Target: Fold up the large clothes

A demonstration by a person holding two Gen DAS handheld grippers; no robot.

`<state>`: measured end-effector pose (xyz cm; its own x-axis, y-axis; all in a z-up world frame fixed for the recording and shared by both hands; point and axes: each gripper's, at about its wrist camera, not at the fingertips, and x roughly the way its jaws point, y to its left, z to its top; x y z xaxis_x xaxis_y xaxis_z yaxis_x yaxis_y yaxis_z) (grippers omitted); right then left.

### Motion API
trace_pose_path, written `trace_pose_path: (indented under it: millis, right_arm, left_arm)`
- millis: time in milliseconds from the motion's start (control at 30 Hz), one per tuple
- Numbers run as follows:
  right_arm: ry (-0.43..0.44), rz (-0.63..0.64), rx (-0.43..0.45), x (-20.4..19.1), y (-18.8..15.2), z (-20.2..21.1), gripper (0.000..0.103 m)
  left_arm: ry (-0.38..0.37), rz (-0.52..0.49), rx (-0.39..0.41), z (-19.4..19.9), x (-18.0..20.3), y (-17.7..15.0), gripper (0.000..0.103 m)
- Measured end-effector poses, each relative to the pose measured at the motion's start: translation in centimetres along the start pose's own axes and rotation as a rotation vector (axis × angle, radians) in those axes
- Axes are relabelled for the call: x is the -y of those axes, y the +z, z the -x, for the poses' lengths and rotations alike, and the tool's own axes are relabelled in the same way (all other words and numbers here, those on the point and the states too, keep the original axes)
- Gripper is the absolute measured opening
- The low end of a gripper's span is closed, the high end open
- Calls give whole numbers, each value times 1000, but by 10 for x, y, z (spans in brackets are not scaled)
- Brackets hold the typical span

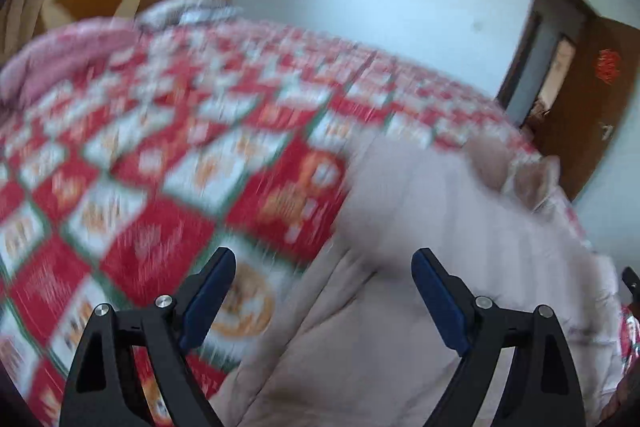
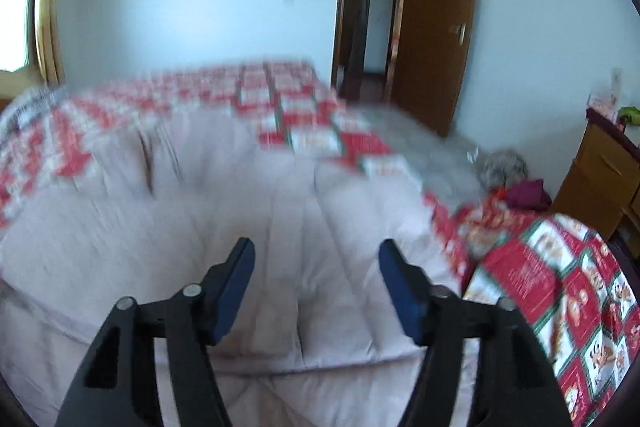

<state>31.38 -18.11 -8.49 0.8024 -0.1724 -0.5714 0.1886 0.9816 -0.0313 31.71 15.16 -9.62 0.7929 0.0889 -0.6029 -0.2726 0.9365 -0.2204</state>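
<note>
- Lying on the bed, the pale padded garment (image 2: 248, 211) fills the centre and lower part of the right wrist view and the lower right of the left wrist view (image 1: 420, 267).
- Its quilted seams run from the bottom of the right view up toward the top, so its long axis seems to lead away from the right gripper (image 2: 316, 259).
- The right gripper hangs directly over the cloth, jaws parted with nothing between the blue pads; it looks the nearer of the two.
- The left gripper (image 1: 324, 267) stands wide open and empty, straddling the garment's left edge, with the cloth mostly to its right.
- Any next grasp likely calls for reaching down to a near edge; blur leaves hems uncertain.
- Under the garment lies a red-and-white checked bedspread (image 1: 160, 155).
- White walls surround the bed; a brown door (image 2: 432, 27) stands open at upper right, a wooden cabinet (image 2: 600, 179) at right edge.
</note>
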Motion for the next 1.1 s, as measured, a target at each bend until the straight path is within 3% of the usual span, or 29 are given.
trace_pose_path:
  millis: [67,133,233,300,367,433,500,567,867,933,1033,1100]
  right_arm:
    - [72,25,-36,-13,13,-8,69]
    - [130,24,-87,-24,18,-26,67]
    - [138,56,-175,-37,6,-56,64]
    - [139,63,-239,-39,-10,-71,56]
    - [145,66,-275,-33,-26,-84,55]
    - [156,68,-257,-26,-33,-81,56]
    - [169,48,-255,-22,-36,-81,58]
    - [155,68,-246,-25,-39,-80,59]
    - [110,82,-249,-27,-36,-80,67]
    - [112,65,-279,-25,-24,-74,67]
    - [166,-3,-206,-18,14,-55,67]
    - [154,18,-181,-22,54,-55,80]
  left_arm:
    - [-35,0,41,5,11,19,90]
    - [-42,-7,28,-9,25,41,91]
    - [31,-51,-4,-52,43,57,91]
    - [83,-95,-37,-75,45,51,91]
    - [120,-133,-68,-92,43,36,90]
    - [172,-151,-122,-116,33,9,91]
    - [115,-90,-187,-125,20,2,92]
    - [106,-45,-190,-126,12,4,96]
    - [134,-70,-191,-123,13,0,97]
    - [128,-62,-176,-121,15,2,97]
    - [47,-45,-147,-109,13,7,97]
    - [-18,-80,-132,-99,22,21,97]
